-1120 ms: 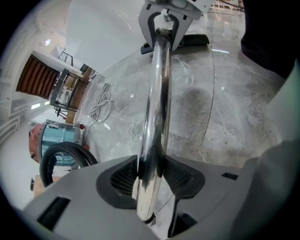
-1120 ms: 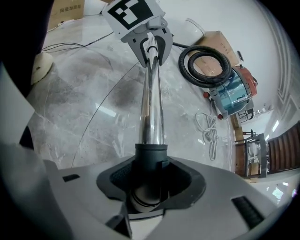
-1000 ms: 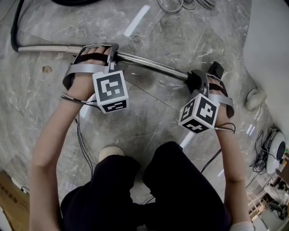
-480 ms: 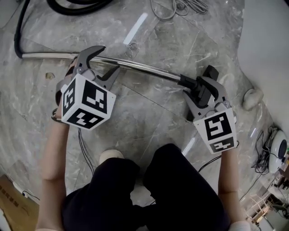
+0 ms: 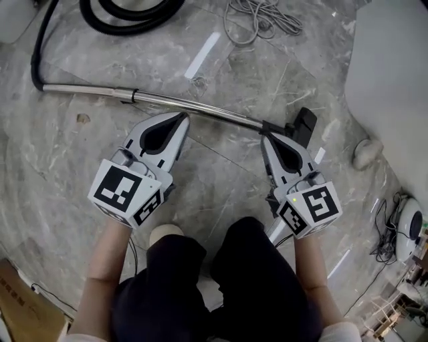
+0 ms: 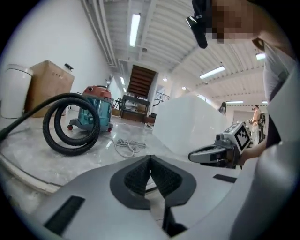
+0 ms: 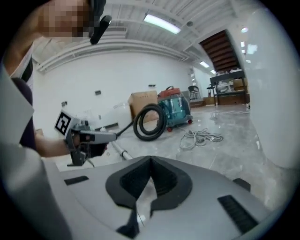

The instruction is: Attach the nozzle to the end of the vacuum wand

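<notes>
While apart, wand just beyond left tool, nozzle just beyond right tool.

left gripper off the vacuum wand and raised clear of it, right gripper off the nozzle and raised too, both rolled over, jaws just closing together, empty

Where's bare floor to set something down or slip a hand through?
Bare floor below the wand, left of the left tongs; also between it and the right tongs. Crowded up top: hose coil, cable.
</notes>
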Demonstrator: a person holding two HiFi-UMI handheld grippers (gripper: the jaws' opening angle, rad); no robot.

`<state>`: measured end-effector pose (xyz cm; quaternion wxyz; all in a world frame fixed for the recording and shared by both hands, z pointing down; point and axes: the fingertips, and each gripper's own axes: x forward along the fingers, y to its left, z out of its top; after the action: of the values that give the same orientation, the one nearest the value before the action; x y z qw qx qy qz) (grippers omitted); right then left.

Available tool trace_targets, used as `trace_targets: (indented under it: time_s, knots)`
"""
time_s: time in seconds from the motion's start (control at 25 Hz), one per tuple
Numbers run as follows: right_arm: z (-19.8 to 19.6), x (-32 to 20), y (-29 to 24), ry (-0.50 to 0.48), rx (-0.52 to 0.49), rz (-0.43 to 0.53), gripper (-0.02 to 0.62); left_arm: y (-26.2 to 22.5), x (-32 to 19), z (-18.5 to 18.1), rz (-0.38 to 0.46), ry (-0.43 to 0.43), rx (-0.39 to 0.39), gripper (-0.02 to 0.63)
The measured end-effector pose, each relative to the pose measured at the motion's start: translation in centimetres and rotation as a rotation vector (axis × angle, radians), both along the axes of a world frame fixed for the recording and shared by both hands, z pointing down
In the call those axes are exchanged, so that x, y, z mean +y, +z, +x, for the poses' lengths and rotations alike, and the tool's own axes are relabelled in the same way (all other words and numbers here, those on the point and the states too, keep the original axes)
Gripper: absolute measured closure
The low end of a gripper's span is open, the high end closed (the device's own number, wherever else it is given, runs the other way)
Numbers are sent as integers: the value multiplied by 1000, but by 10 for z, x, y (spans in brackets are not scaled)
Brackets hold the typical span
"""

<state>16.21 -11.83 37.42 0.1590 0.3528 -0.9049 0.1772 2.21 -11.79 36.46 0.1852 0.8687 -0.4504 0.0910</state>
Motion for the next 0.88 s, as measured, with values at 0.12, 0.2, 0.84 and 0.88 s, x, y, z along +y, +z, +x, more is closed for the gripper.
trace_targets:
  time_s: [0.12, 0.2, 0.84, 0.88]
  knots:
    - [-13, -5, -44, 45, -82, 53, 580, -40, -2, -3, 31, -24, 16, 597]
    - [-15, 0, -81, 73, -64, 69, 580, -78, 5, -5, 32, -37, -17, 597]
    - [-13, 64, -456, 234, -257, -2, 580, -444, 82, 20, 19, -74, 0, 597]
    - [-10, 65, -478, 243, -280, -11, 580, -465, 84, 19, 27, -83, 1, 597]
